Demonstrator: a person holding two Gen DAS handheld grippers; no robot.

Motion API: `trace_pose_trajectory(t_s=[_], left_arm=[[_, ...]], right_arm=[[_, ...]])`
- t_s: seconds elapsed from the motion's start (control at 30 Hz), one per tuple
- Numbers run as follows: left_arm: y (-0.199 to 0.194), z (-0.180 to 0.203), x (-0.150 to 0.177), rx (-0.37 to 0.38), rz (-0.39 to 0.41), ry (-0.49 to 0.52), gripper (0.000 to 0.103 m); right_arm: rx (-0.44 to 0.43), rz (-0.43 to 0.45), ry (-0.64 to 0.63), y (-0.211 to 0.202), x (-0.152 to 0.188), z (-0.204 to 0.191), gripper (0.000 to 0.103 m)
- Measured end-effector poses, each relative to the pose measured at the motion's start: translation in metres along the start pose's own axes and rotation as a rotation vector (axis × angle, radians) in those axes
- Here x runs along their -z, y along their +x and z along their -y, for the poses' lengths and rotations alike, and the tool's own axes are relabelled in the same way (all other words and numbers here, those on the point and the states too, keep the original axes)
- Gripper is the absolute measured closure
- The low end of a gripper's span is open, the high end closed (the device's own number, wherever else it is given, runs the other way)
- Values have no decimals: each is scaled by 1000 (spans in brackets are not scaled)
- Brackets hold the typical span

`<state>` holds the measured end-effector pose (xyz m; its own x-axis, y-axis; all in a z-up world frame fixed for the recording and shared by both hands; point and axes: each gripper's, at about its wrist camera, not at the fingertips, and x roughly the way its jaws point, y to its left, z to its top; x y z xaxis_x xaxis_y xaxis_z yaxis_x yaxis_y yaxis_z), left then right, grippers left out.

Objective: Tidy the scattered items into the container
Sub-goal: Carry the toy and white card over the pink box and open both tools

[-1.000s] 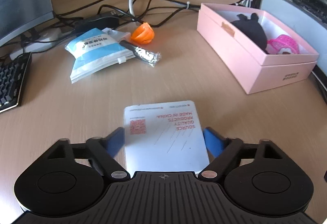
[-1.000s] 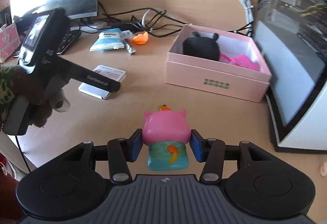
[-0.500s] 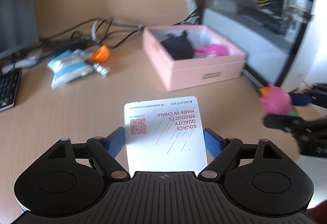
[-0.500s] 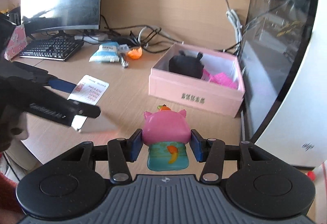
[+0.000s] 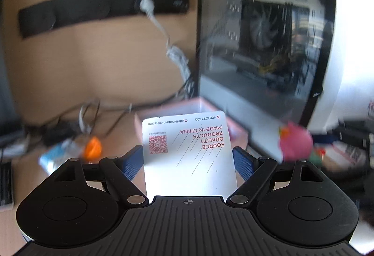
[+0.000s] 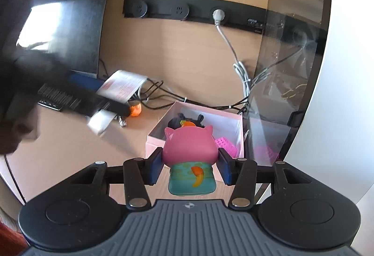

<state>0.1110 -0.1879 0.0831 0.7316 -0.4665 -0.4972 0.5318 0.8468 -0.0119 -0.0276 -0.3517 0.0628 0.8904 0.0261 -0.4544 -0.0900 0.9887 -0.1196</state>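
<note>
My left gripper (image 5: 188,158) is shut on a white box with red print (image 5: 187,153) and holds it tilted up in the air; the box also shows blurred in the right wrist view (image 6: 116,92). My right gripper (image 6: 189,167) is shut on a pink pig toy with a teal body (image 6: 189,158), held just in front of the pink container (image 6: 210,125). The container holds a black plush (image 6: 184,119) and a pink mesh item (image 6: 225,145). The pig also shows blurred in the left wrist view (image 5: 295,144).
An orange item (image 6: 135,110), a blue-white packet (image 5: 58,155) and a foil stick (image 6: 121,121) lie on the desk left of the container. A PC case with a glass side (image 6: 292,69) stands right of it. A monitor (image 6: 63,34), keyboard (image 6: 56,98) and cables (image 6: 159,94) are behind.
Both grippers have risen from the desk and tilted upward. The left one lifted the white box high; the right one brought the pig closer to the pink container.
</note>
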Motion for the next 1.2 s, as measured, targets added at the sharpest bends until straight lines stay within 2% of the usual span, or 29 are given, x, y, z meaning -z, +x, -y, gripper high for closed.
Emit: trace_pose_trajectory(t_s=[0.17,0.3,0.47,0.57,0.63,0.73,0.8,0.93,1.03,1.13,1.2], left_arm=[[31,-3,-52,59,28,49,17],[66,-10,-89,108,20,53,17],[126,-22,-100,174,-71,14,16],[152,-25,-88,169,-140,24,14],[157,-28,-76,154,-158,31,9],[146,-39,-56,159,-176,-5,8],[131,-46,-41,136,-179,-6,7],[92,-61,-1,24,-198,1,4],[59,-75,32,-58,-229,-63,3],[30,-85,62,-131,-257,-150,2],[11,-88,82,-179,-275,-201,2]], right_arm=[[45,6,47,-6,-3,-3,55],[106,0,103,-9,-3,-3,55],[175,-26,157,-8,0,-3,55],[198,-48,177,-6,4,-5,55],[203,-58,178,-8,8,-7,55],[196,-71,173,-1,8,-7,55],[179,-76,162,8,5,-7,55],[131,-81,140,40,-9,-2,55],[108,-77,131,76,-26,8,55],[124,-63,110,118,-48,14,55],[167,-49,90,145,-62,15,55]])
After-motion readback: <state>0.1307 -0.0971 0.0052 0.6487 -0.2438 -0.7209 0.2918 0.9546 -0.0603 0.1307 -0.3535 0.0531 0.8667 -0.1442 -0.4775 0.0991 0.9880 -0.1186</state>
